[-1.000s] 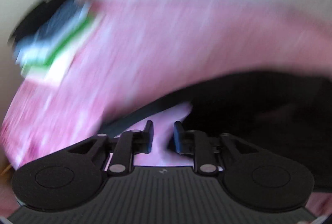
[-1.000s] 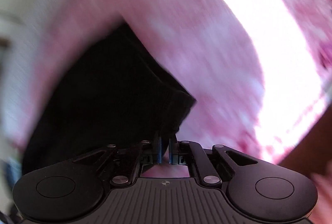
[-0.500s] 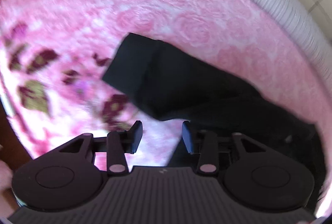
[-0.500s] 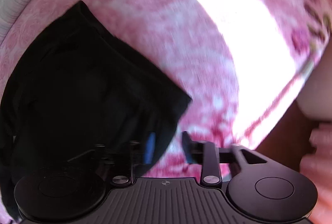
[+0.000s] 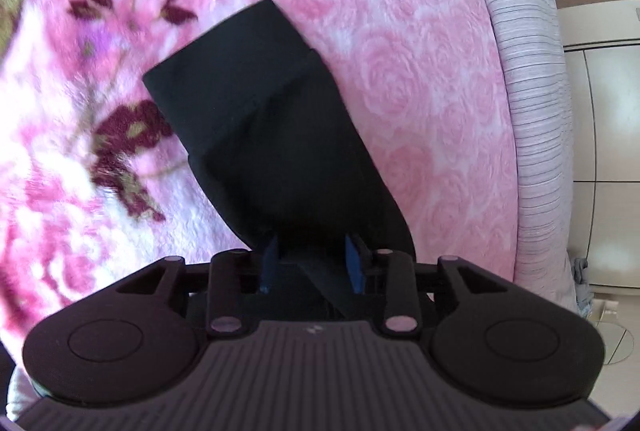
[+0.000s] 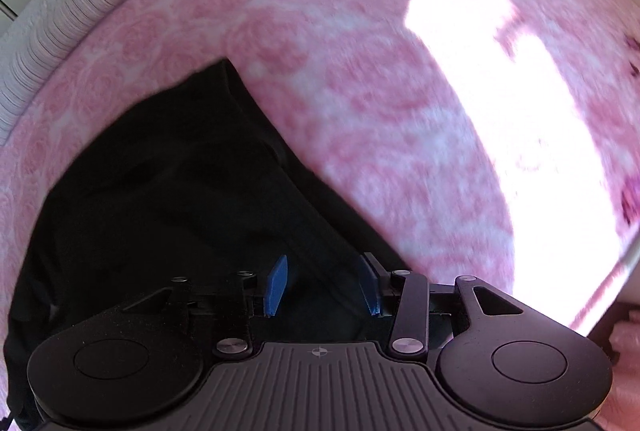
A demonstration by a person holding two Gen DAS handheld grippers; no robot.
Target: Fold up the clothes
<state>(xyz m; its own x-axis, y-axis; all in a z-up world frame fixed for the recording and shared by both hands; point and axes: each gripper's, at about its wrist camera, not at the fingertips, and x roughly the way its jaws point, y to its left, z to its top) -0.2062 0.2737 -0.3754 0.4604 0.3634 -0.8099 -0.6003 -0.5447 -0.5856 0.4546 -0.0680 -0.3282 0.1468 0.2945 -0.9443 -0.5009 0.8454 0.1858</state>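
Garment: black garment (image 5: 260, 119) lay on the pink floral blanket (image 5: 400, 43) of a bed, a folded-over flap at its far end.
Left hand-held gripper (image 5: 313, 263): fingers spread apart, black cloth lying between them, nothing pinched.
Right hand-held gripper (image 6: 322, 285): fingers likewise parted over the same garment (image 6: 160, 191), gripping nothing.
Direction: cloth ran forward and slightly leftward from the left hand-held gripper; its long axis followed that line.
Nearer hand: both sat directly over cloth; neither clearly nearer.
Stage: judged either mid-fold or just let go.
Edge: grey ribbed border (image 5: 528, 111) beside the blanket.
Writing: none legible; no brand or label seen.
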